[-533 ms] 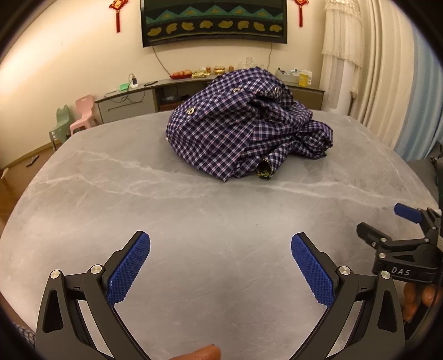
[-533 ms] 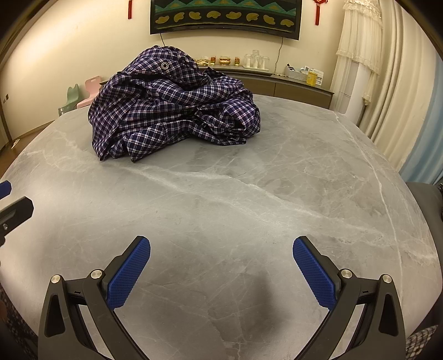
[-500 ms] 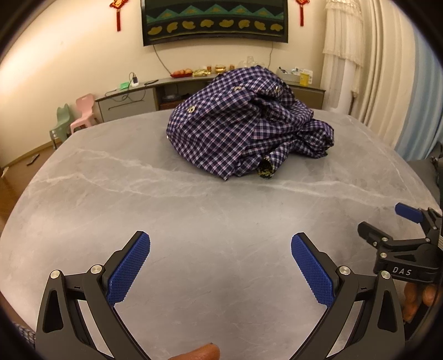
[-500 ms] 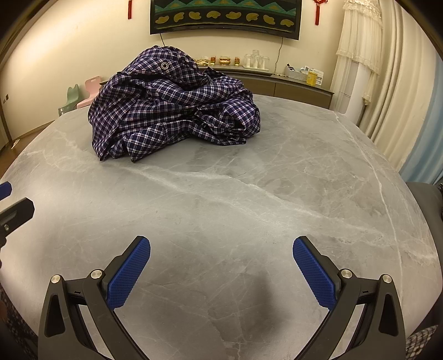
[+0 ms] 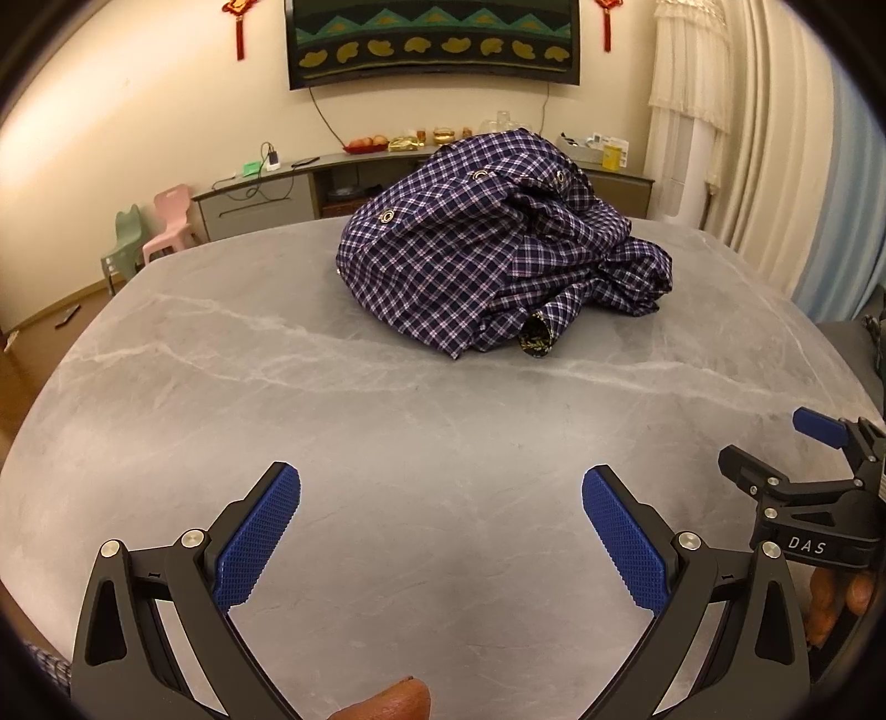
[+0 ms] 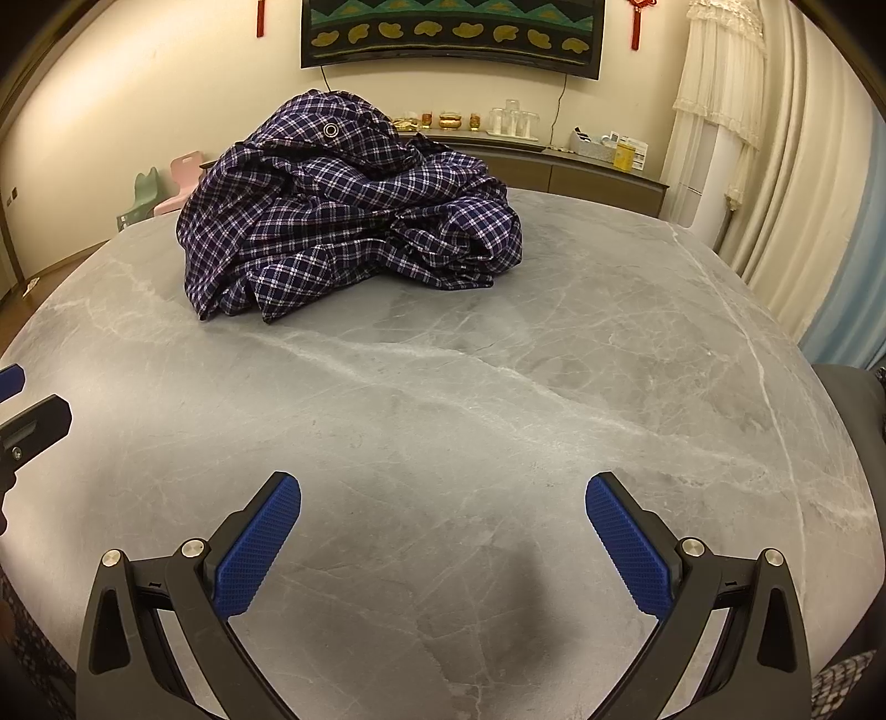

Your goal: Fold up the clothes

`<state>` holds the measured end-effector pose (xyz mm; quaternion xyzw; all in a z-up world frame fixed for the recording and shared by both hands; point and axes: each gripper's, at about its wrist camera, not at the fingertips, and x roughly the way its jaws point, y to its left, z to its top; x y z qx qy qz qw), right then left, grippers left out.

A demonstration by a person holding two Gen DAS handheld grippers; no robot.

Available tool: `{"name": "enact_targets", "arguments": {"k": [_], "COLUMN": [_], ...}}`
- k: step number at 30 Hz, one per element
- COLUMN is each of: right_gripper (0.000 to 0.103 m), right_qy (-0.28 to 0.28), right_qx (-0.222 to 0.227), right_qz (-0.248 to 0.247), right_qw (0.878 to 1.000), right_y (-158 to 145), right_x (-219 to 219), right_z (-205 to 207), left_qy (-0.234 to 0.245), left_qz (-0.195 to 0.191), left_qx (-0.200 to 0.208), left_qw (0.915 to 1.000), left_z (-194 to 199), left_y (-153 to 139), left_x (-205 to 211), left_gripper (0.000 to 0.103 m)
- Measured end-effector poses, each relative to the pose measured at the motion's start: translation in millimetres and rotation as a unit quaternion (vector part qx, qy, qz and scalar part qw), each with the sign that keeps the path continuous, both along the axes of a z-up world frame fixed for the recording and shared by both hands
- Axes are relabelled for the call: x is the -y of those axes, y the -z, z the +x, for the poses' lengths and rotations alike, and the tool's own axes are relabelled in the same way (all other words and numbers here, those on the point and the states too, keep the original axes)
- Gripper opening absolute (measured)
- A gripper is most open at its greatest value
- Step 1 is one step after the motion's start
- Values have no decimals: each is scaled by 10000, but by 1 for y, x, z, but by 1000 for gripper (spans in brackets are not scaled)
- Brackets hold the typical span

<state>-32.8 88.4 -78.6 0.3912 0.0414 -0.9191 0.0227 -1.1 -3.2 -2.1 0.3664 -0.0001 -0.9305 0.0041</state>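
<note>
Left wrist view: one checked shirt (image 5: 498,249) lies crumpled in a heap at the far middle of a grey table (image 5: 277,421), well apart from the left gripper (image 5: 440,531), whose fingers are spread wide and empty.

Right wrist view: the right gripper (image 6: 443,537) is likewise wide and empty. The shirt (image 6: 349,216) looks soft, light and floppy; its loose near edge seems the best hold.

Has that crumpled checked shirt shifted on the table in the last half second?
No. The checked shirt lies in the same spot on the grey table, still lined up with the wall hanging behind it.
</note>
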Motion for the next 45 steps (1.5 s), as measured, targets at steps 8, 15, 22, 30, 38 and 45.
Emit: {"name": "enact_targets", "arguments": {"k": [8,15,22,30,38,45], "right_gripper": [103,103,103,81,7,4], "right_qy": [-2,-3,-24,-193,-197,-214], "right_qx": [-10,-20,-26,-104,79,2], "right_qz": [-20,-46,-51,67,112,212], "right_qw": [10000,10000,10000,9997,9997,9995], "right_y": [0,-2,-3,-7,-3,-7], "right_x": [0,-1,0,5,6,9], "right_z": [0,0,0,4,3,6], "left_qy": [207,340,472,462,382,355], "left_qz": [160,-21,136,74,164,154], "left_qx": [332,435,513,506,329,253], "left_qw": [9991,9985,9975,9976,9986,9989], "left_z": [-6,-5,-6,-4,0,2], "left_y": [7,7,10,8,1,-1], "left_x": [-3,-9,-9,-14,-9,-8], "left_gripper": [102,102,102,20,6,4]}}
